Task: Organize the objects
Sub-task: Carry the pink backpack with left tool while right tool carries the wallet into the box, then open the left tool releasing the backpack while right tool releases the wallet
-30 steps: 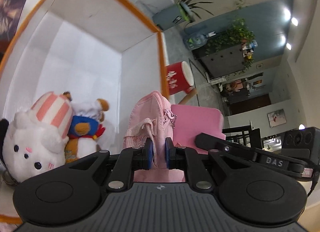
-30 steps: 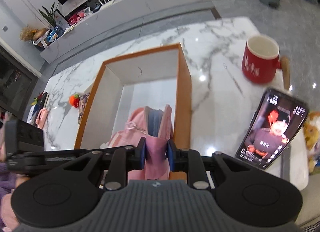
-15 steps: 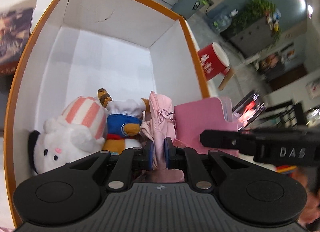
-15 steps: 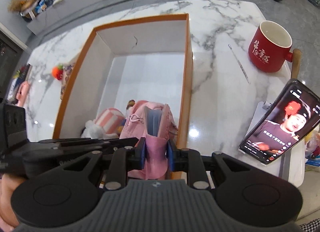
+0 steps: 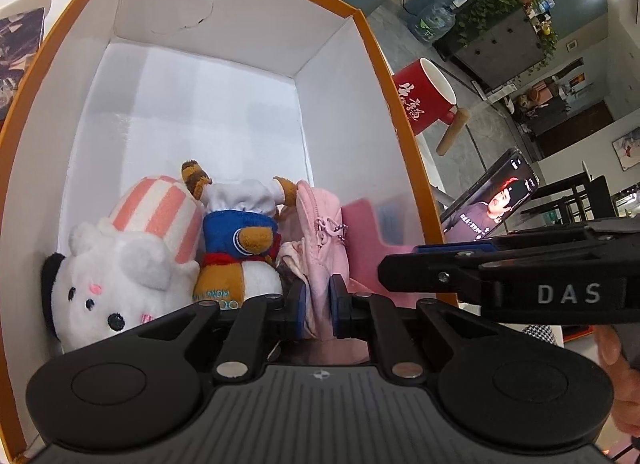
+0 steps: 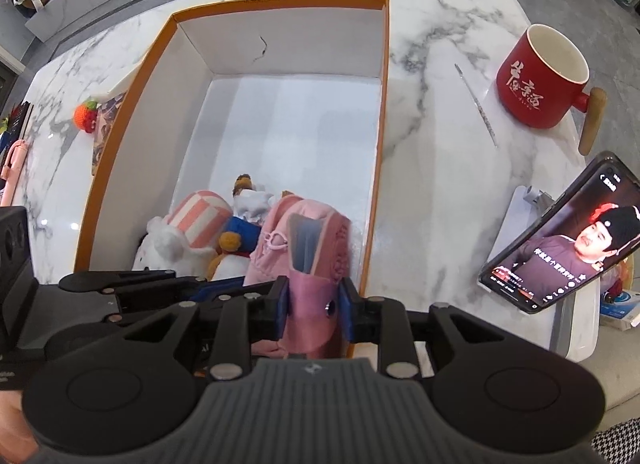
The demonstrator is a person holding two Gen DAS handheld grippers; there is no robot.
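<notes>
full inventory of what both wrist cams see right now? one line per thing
box: 1, orange outside, white inside, open on the marble table
white plush: 1, white with pink-striped hat, in the box at its near end
bear plush: 1, brown in blue and white, upside down in the box between white plush and pouch
pouch: 1, pink, in the box against its right wall
mug: 1, red, wooden handle, on the table right of the box
phone: 1, screen playing, propped on a stand right of the box
strawberry toy: 1, orange-red, on the table left of the box
table: 1, white marble
left gripper: black, shut on the pouch
right gripper: black, jaws opening, pouch between them
</notes>
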